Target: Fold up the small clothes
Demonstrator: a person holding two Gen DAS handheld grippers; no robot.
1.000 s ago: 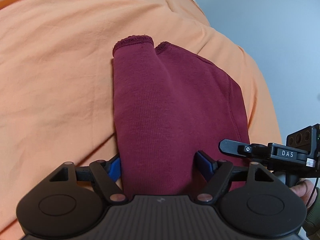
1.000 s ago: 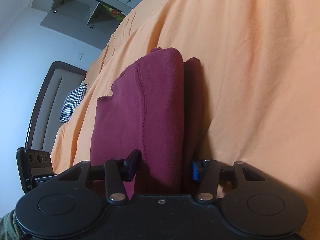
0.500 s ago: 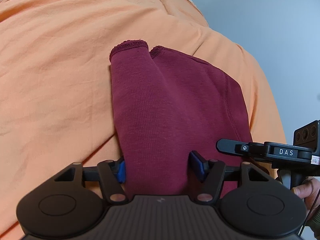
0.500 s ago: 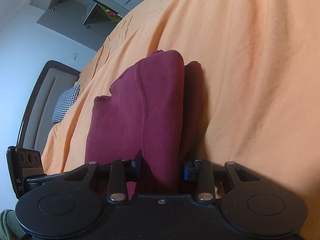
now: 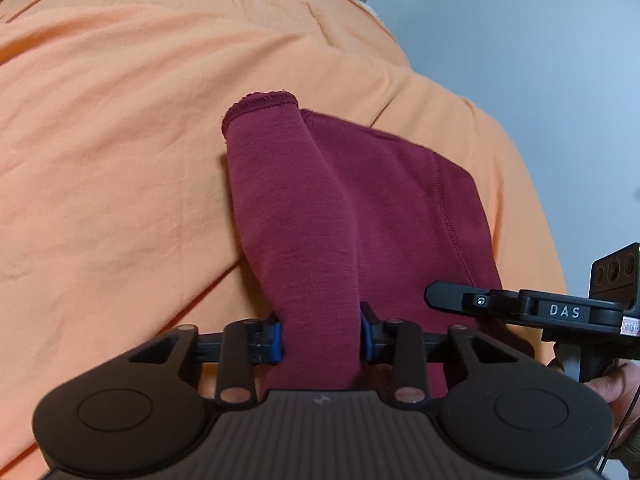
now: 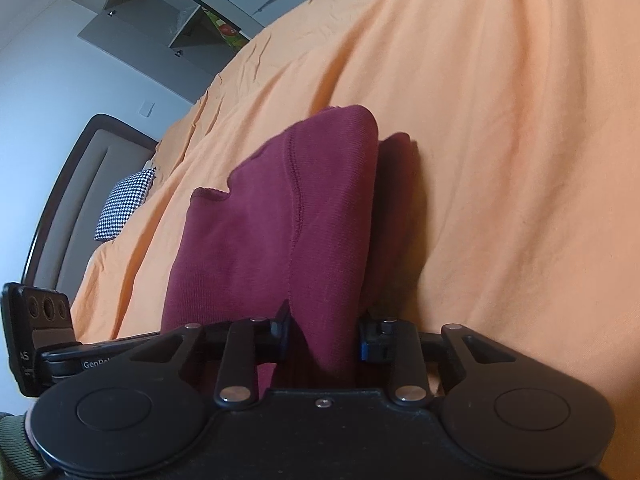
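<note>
A maroon knit garment (image 5: 360, 208) lies partly folded on an orange bedsheet (image 5: 112, 152). My left gripper (image 5: 322, 338) is shut on the near end of its left fold, a sleeve-like roll with a cuff at the far end. My right gripper (image 6: 322, 334) is shut on the near edge of the same garment (image 6: 280, 232) at its right side. The right gripper also shows at the right of the left wrist view (image 5: 560, 312), and the left gripper shows at the lower left of the right wrist view (image 6: 44, 332).
The orange sheet (image 6: 500, 140) covers the bed all around the garment. A dark headboard (image 6: 60, 200) and a checkered pillow (image 6: 124, 204) are at the far left. Grey cupboards (image 6: 180, 12) stand behind the bed. A pale wall (image 5: 540, 60) is at the right.
Both grippers have closed from open onto the garment's near edge, bunching the cloth between the pads. The left fold now stands narrower and drawn in.
</note>
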